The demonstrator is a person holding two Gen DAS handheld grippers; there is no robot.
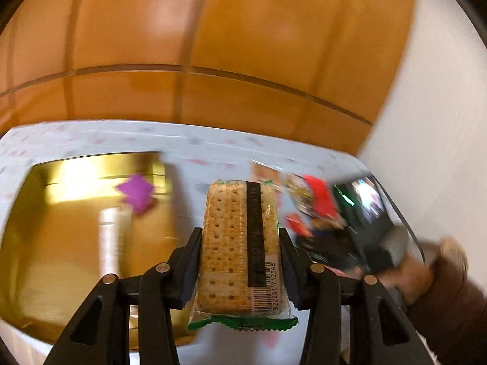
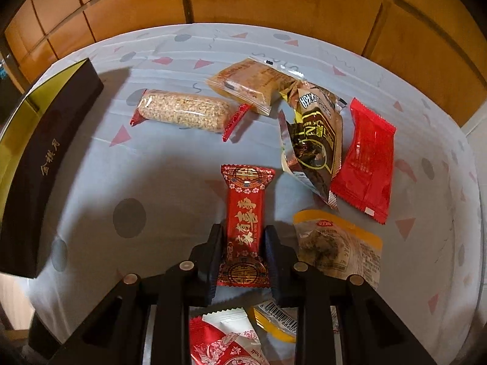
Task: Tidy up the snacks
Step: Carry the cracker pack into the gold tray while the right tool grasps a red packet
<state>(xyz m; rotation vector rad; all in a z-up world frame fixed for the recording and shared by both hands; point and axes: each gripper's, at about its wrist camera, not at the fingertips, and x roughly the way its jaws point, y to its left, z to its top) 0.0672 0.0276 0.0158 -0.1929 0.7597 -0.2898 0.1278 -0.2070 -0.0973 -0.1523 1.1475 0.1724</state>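
A clear pack of crackers [image 1: 231, 243] with green edges and a barcode stands upright in the air, and my left gripper [image 1: 240, 231] is shut on it. It hangs just right of a gold-lined box [image 1: 61, 228] that holds a purple packet [image 1: 137, 193] and a whitish wrapped stick [image 1: 109, 237]. In the right wrist view, my right gripper [image 2: 243, 228] points down at the table. Its pads press both sides of a red packet with gold characters [image 2: 245, 200] lying on the cloth.
Loose snacks lie on the patterned tablecloth [image 2: 137, 167]: a puffed-grain bar [image 2: 185, 112], a tan packet [image 2: 246, 82], a brown foil packet [image 2: 316, 143], a plain red packet [image 2: 365, 164], a yellow-topped packet [image 2: 341, 243]. The box's dark outer wall [image 2: 45, 158] stands left. A brown sleeve [image 1: 450, 304] is at right.
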